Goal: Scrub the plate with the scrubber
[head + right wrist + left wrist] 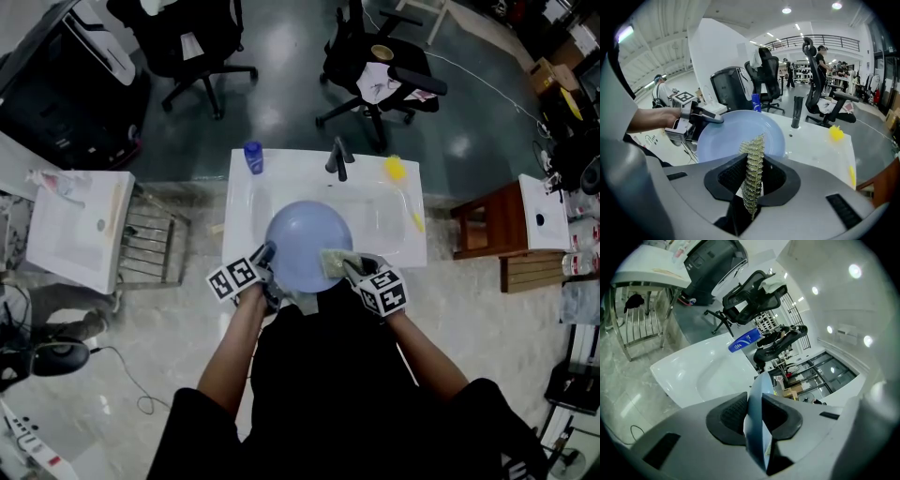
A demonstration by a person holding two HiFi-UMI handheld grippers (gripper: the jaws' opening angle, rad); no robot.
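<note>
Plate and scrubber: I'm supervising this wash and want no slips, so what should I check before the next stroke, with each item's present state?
1. Grip of the left tongs on the plate rim: ok, the pads clamp the edge.
2. Grip of the right tongs on the scrubber: ok, it is pinched between the pads.
3. Plate held over the sink: ok.
4. Scrubber pressed against the plate: cannot tell; it sits at the plate's near right edge, but contact is unclear.
5. Plate apart from the faucet: ok, the faucet stands beyond it.
</note>
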